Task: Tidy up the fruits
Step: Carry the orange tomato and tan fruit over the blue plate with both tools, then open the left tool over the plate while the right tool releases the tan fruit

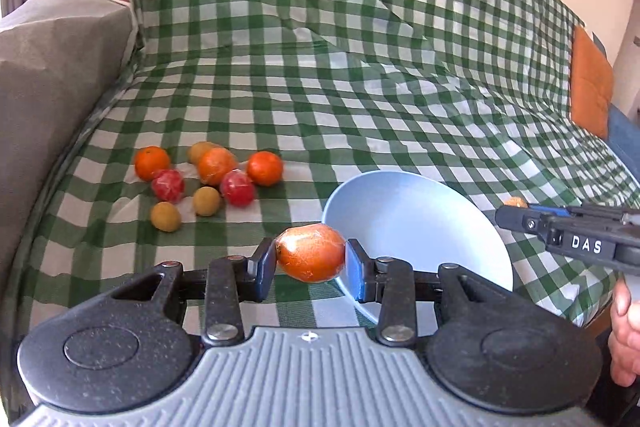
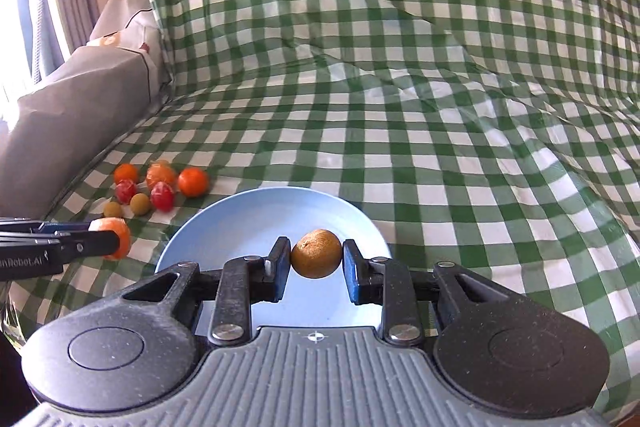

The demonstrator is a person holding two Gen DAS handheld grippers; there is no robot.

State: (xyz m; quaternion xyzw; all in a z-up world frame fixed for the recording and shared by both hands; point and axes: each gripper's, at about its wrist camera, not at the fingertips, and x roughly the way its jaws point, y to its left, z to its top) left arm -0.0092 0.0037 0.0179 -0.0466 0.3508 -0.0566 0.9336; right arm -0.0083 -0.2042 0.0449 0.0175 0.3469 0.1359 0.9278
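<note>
With the left gripper [image 1: 311, 259] pinching a wrapped orange fruit [image 1: 311, 253] and the right gripper [image 2: 316, 255] a brown fruit [image 2: 316, 253] above the blue plate [image 2: 256, 211], each needed lowering before release.

Your fruit count, claw by claw

Beyond your left claw [image 1: 311, 259] lie three oranges [image 1: 152, 163], two red fruits [image 1: 167, 185] and three brown-green ones [image 1: 207, 201]; it grips one wrapped orange [image 1: 311, 258]. Your right claw [image 2: 316, 254] grips one brown fruit [image 2: 316, 254] over one blue plate [image 2: 240, 215].
</note>
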